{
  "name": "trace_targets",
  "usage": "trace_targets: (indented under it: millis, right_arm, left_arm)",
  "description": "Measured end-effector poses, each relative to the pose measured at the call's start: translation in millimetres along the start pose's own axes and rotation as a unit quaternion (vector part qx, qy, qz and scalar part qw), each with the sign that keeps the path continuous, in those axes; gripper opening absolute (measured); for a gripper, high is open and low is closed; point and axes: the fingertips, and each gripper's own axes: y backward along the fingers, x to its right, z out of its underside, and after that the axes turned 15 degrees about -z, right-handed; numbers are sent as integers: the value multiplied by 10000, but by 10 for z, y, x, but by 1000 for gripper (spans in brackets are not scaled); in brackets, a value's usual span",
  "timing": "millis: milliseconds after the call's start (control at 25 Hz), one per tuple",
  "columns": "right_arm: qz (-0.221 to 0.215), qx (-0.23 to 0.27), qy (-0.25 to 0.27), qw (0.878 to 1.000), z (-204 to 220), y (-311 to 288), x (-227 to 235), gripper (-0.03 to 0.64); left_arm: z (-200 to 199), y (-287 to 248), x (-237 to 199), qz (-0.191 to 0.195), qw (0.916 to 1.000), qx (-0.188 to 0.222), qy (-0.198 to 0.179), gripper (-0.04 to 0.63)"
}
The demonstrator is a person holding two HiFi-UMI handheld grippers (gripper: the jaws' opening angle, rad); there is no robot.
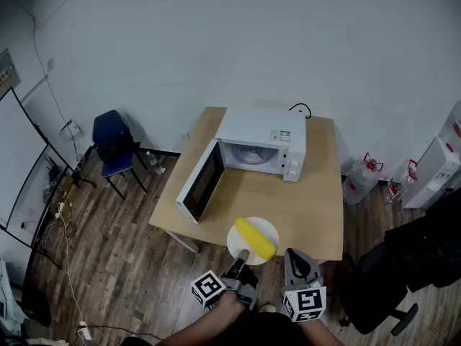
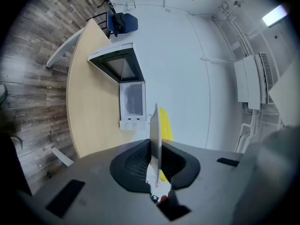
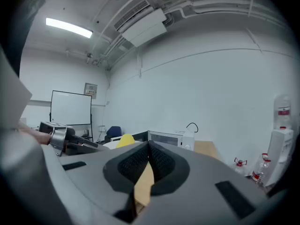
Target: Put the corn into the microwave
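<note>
A yellow corn cob (image 1: 256, 238) lies on a white plate (image 1: 235, 235) above the near edge of the wooden table (image 1: 295, 204). My left gripper (image 1: 241, 255) is shut on the plate's near rim. In the left gripper view the plate (image 2: 154, 135) stands edge-on between the jaws, with the corn (image 2: 165, 125) behind it. The white microwave (image 1: 263, 146) sits at the table's far side, its door (image 1: 201, 183) swung open to the left. My right gripper (image 1: 295, 259) hovers just right of the plate, shut and empty (image 3: 149, 146).
A blue chair (image 1: 115, 146) stands left of the table. Water bottles (image 1: 358, 179) and a white dispenser (image 1: 436, 171) are at the right. A black office chair (image 1: 389, 294) is near my right side. A whiteboard (image 1: 18, 157) leans at far left.
</note>
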Motion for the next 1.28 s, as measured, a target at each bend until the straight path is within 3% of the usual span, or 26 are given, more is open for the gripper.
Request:
trace_targets:
  millis: [120, 400, 760, 1280]
  right_arm:
    - [6, 20, -25, 10000, 1, 18, 40, 60]
    - [64, 249, -102, 9996, -67, 81, 190, 60]
    - [-124, 189, -217, 9995, 50, 111, 287, 60]
    - [203, 108, -404, 9989, 152, -261, 743, 60]
  left_arm:
    - [29, -31, 59, 138, 9999, -15, 18, 26]
    - [32, -89, 41, -15, 10000, 53, -57, 26]
    - [28, -147, 54, 5, 9996, 294, 30, 26]
    - [-143, -789, -33, -4, 9998, -60, 163, 26]
